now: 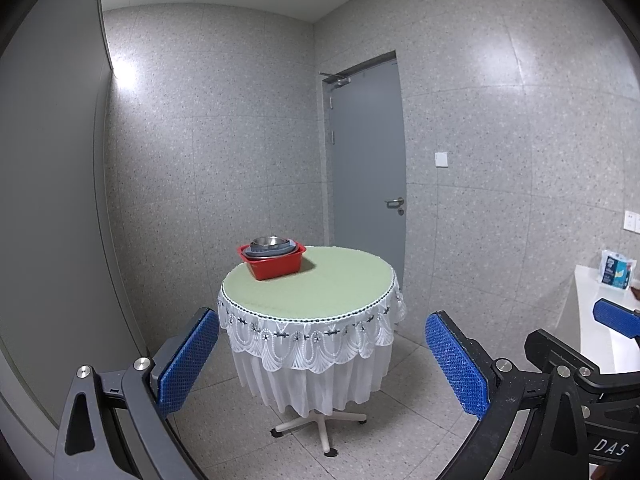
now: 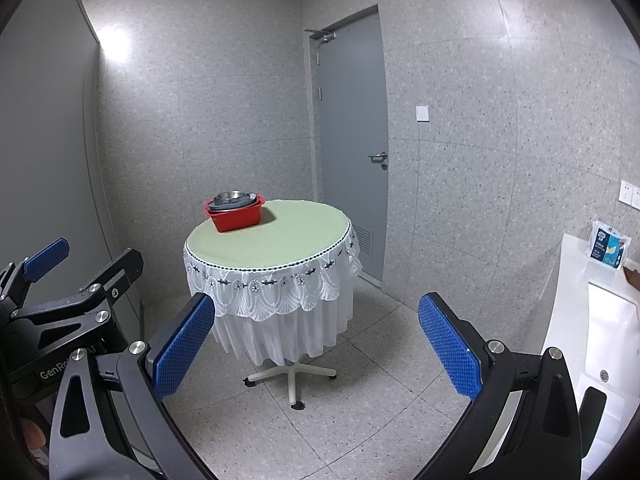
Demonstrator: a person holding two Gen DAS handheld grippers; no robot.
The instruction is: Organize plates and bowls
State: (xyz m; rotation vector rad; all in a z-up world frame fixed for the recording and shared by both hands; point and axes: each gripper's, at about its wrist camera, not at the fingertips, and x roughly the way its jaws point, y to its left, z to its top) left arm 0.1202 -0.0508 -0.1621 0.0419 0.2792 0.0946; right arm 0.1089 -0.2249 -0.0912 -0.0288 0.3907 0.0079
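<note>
A red plastic tub (image 1: 275, 265) stands at the far left of a round table (image 1: 320, 284) with a green top and white lace skirt. A metal bowl (image 1: 269, 241) sits on grey dishes stacked inside it. The tub (image 2: 236, 216) and bowl (image 2: 232, 196) also show in the right wrist view, on the table (image 2: 280, 236). My left gripper (image 1: 320, 364) is open and empty, well short of the table. My right gripper (image 2: 316, 344) is open and empty, beside the left one, also far from the table.
A grey closed door (image 1: 366, 168) is behind the table. A white counter (image 2: 576, 280) with a sink (image 2: 608, 336) and a tissue pack (image 2: 608, 248) runs along the right. Tiled floor lies between me and the table; grey walls enclose the room.
</note>
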